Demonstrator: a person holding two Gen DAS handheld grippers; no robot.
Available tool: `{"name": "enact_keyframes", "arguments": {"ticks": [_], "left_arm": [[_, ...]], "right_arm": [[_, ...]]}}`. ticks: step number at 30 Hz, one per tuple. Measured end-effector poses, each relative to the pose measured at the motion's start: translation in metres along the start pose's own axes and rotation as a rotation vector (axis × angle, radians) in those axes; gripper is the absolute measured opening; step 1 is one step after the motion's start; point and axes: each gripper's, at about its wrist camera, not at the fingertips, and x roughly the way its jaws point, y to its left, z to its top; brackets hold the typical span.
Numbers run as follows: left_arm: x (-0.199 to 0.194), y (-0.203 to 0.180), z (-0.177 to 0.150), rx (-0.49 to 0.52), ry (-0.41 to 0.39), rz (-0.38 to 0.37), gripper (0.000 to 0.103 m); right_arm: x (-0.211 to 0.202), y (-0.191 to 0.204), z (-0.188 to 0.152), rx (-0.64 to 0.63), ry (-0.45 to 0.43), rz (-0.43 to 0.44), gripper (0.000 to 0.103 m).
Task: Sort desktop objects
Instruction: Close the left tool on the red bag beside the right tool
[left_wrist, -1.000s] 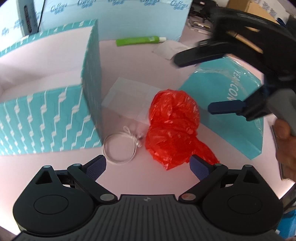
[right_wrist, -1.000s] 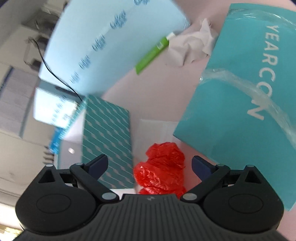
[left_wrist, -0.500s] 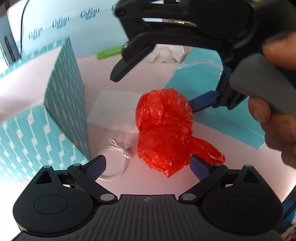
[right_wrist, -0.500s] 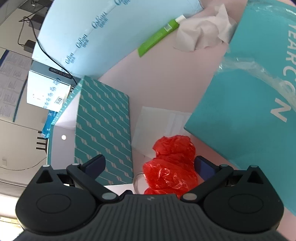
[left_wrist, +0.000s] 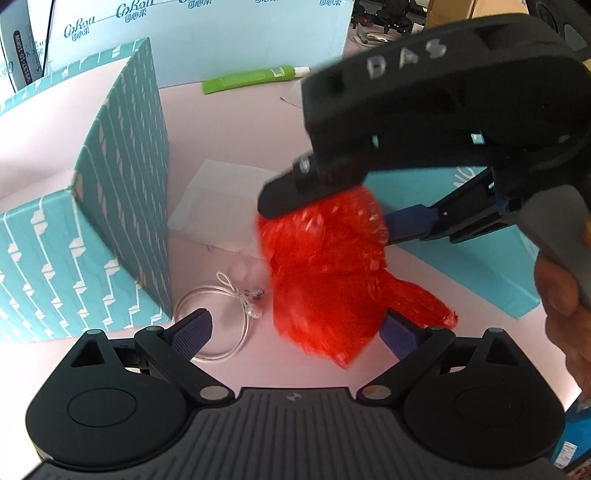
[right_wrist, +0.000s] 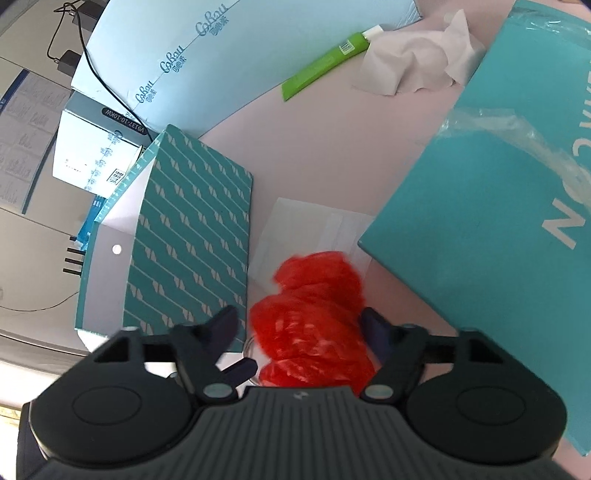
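Red crinkled plastic bag (right_wrist: 314, 314), low and centre in the right view, now sits between my right gripper (right_wrist: 301, 325) jaws, which a second ago stood wide and are closing on it, so the pickup has begun. My left gripper (left_wrist: 295, 328) stays apart. The teal patterned open box (left_wrist: 122, 206) at left shows only a bare white interior.

Background: pale blue cartons (left_wrist: 207, 33) printed with lettering are stacked behind the worktop (left_wrist: 236, 122); black cable (right_wrist: 107, 88) is draped across them.
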Motion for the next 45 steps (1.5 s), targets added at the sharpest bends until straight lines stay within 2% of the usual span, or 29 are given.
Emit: {"name": "enact_keyframes", "arguments": {"ticks": [1, 3, 5, 7, 12, 24, 45], "left_arm": [[0.0, 0.0, 0.0, 0.003, 0.002, -0.002, 0.092], [0.0, 0.0, 0.0, 0.008, 0.005, -0.005, 0.075], [-0.001, 0.0, 0.0, 0.013, 0.008, -0.008, 0.069], [-0.002, 0.0, 0.001, 0.021, 0.005, -0.011, 0.052], [-0.007, 0.005, 0.001, 0.019, 0.0, -0.014, 0.039], [-0.019, 0.017, 0.004, 0.016, 0.002, -0.026, 0.03], [-0.047, 0.022, 0.011, 0.077, -0.044, -0.031, 0.027]], "right_arm": [[0.0, 0.0, -0.001, -0.006, 0.005, 0.003, 0.061], [0.0, 0.001, -0.002, -0.021, 0.008, 0.004, 0.058], [0.0, 0.001, -0.003, -0.027, 0.009, 0.013, 0.058], [-0.001, 0.001, -0.003, -0.028, 0.005, 0.026, 0.057], [-0.005, 0.007, -0.004, -0.065, -0.016, 0.035, 0.053], [-0.005, 0.011, -0.005, -0.085, -0.022, 0.054, 0.051], [-0.025, 0.001, -0.008, -0.025, -0.062, 0.093, 0.051]]}}
